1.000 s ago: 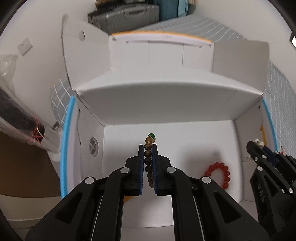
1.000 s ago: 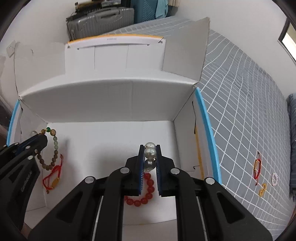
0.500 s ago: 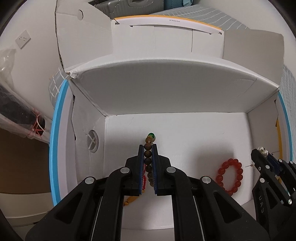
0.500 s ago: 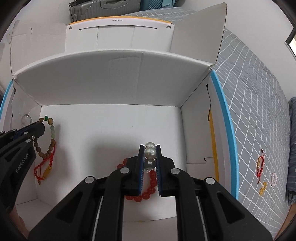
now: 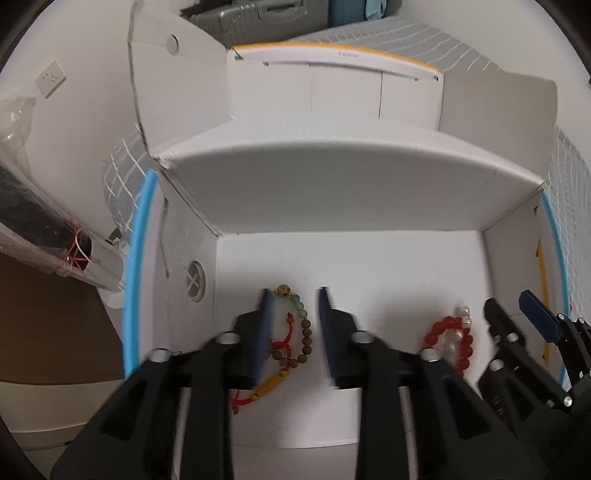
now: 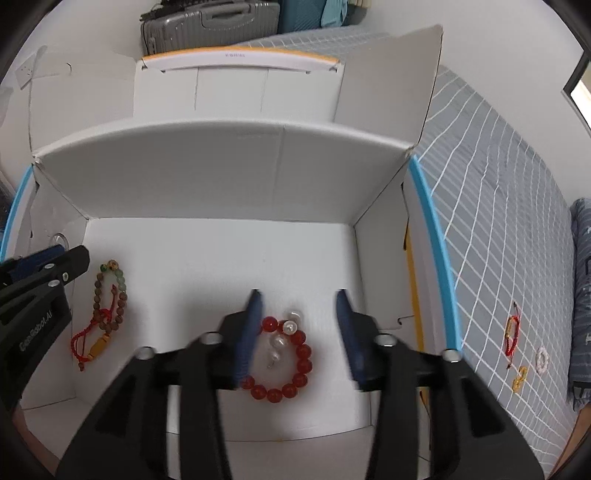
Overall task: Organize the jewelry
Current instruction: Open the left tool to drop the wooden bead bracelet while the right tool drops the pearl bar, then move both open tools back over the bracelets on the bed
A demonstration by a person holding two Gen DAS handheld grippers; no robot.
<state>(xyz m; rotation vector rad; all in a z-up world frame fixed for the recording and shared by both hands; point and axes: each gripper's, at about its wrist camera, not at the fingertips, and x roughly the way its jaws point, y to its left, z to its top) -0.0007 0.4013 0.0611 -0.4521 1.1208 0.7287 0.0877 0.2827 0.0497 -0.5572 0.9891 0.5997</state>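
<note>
A white cardboard box point(image 5: 351, 258) point(image 6: 221, 243) lies open in front of me. My left gripper point(image 5: 294, 295) is open above a brown and green bead bracelet point(image 5: 301, 338) with a red cord, which lies on the box floor; it also shows in the right wrist view point(image 6: 110, 299). My right gripper point(image 6: 297, 297) is open above a pearl string point(image 6: 282, 338) lying across a red bead bracelet point(image 6: 295, 369). Both show in the left wrist view, the pearls point(image 5: 456, 330) and the red bracelet point(image 5: 448, 345).
On the grey checked bedspread point(image 6: 498, 221) to the right of the box lie a red cord bracelet point(image 6: 511, 334), a small gold piece point(image 6: 520, 378) and a white ring point(image 6: 542, 359). Grey suitcases point(image 6: 207, 22) stand behind the box. A clear plastic bag point(image 5: 40, 229) is on the left.
Both grippers have opened. The brown bead bracelet has dropped from the left gripper onto the box floor. The pearl string has dropped from the right gripper onto the red bracelet.
</note>
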